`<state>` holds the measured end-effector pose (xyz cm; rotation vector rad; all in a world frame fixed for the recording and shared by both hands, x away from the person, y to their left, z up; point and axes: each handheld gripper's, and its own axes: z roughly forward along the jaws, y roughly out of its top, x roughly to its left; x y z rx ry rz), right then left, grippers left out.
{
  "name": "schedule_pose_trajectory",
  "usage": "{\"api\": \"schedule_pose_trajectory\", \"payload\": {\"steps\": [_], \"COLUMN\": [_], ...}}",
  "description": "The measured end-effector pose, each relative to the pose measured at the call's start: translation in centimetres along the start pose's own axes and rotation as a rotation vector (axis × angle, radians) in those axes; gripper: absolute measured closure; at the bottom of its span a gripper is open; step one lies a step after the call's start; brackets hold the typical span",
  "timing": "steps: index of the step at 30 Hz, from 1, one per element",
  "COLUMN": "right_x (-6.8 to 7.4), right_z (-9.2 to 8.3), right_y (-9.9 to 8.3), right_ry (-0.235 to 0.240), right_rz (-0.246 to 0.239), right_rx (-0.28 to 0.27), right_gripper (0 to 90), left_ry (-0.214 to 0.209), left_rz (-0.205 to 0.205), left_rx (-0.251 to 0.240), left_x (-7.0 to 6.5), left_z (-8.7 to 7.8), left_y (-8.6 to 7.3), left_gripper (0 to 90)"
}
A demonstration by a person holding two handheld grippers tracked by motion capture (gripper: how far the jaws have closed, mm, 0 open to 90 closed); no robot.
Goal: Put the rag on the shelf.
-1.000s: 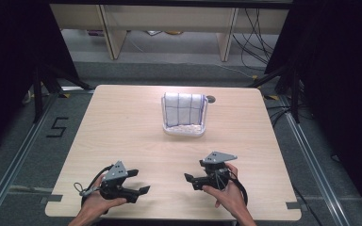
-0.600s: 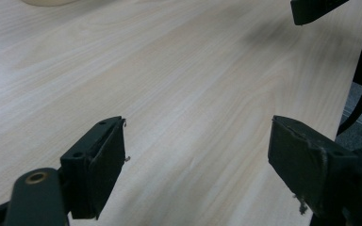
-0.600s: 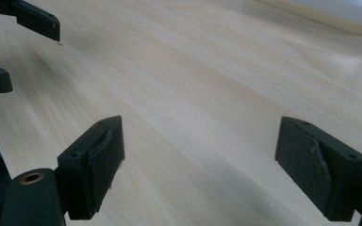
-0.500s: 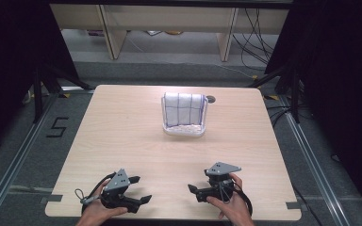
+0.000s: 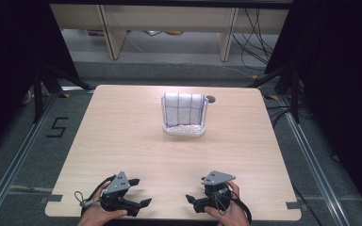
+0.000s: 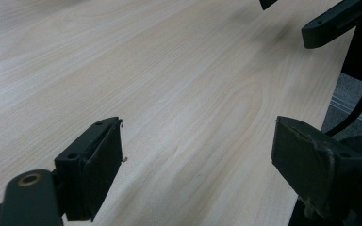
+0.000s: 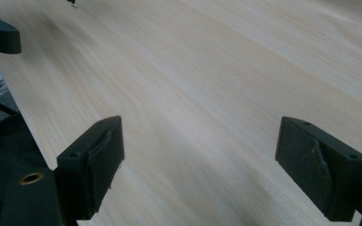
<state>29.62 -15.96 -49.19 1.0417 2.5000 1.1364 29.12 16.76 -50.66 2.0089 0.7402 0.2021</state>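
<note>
Cloth [image 5: 184, 107], white with a dark grid, is sitting folded and propped upright inside a clear container [image 5: 185, 130] at the far middle of the bench [image 5: 122, 136], well apart from both tools. Just behind the container's right corner, a small dark round spot [image 5: 210, 99] is showing on the bench top. Down at the near edge, the left tool [image 5: 141, 203] is resting low over the wood, gripped by the person's left hand [image 5: 96, 215], its jaws pointing toward the right and standing wide apart with nothing between them; the left gripper view is showing bare wood grain between the two black pads [image 6: 96, 167]. The right tool [image 5: 191, 199] is sitting opposite, held by the right hand [image 5: 228, 214], its jaws aiming back toward the left one and spread just as wide, empty too, as the right gripper view is confirming with open bench between its pads [image 7: 99, 162]. The two tools are facing each other across a gap near the front edge, each carrying a grey three-cornered plate on top.
</note>
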Motion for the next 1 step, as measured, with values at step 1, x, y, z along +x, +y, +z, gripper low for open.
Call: {"api": "schedule_pose_trajectory", "payload": {"steps": [1], "right_x": [-0.02], "right_z": [-0.01], "right_y": [0.01], "right_ry": [0.000], "right_rz": [0.005], "right_rx": [-0.001], "right_gripper": [16.9], "left_ry": [-0.001], "left_rz": [0.001], "left_rx": [0.000], "left_x": [0.01], "left_z": [0.00], "left_y": [0.00], "left_gripper": [16.4]}}
